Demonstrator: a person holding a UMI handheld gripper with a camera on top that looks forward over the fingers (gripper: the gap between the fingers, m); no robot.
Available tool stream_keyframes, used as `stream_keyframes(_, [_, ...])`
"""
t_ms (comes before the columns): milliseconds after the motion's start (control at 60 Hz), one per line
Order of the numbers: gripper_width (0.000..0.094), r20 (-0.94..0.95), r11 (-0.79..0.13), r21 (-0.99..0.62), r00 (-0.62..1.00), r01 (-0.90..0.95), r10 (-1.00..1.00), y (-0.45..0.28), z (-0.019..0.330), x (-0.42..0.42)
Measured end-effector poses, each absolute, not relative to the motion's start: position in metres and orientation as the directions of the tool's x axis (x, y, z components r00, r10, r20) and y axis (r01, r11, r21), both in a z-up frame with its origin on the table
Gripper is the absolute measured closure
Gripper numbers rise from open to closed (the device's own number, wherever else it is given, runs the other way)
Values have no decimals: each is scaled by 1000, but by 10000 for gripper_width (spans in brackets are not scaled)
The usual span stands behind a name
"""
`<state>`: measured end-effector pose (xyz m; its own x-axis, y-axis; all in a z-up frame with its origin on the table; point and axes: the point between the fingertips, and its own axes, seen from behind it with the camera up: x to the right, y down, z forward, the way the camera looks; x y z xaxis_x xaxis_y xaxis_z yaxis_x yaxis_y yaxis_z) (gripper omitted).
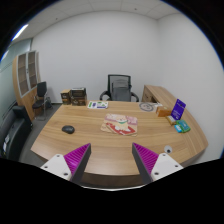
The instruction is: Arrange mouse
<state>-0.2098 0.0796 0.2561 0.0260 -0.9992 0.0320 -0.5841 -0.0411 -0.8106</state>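
The desk (95,140) looks like light wood or wood laminate, smooth with a soft sheen, and the side unit (158,98) has the same finish. The mouse (68,128) reads as dark matt plastic. The office chair (120,88) has a black mesh-like back. The walls (150,50) are plain, matt and white. The gripper (112,160), fingers spread apart, bears magenta pads (76,158) that look ribbed and matt, on pale plastic-looking fingers.

No text, label, brand, number or sign can be read anywhere.
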Motion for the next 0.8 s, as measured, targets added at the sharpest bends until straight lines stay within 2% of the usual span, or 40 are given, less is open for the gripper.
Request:
stream_keyframes(167, [69,29,-34,-813,18,-581,-999,77,252,-207])
stream_keyframes(333, [68,4,-27,-804,39,-594,-999,95,231,-205])
stream_keyframes(583, [63,-8,-61,-784,109,-618,-994,149,196,-203])
stream_keyframes(800, [64,-24,-56,-779,118,-625,-993,208,172,-192])
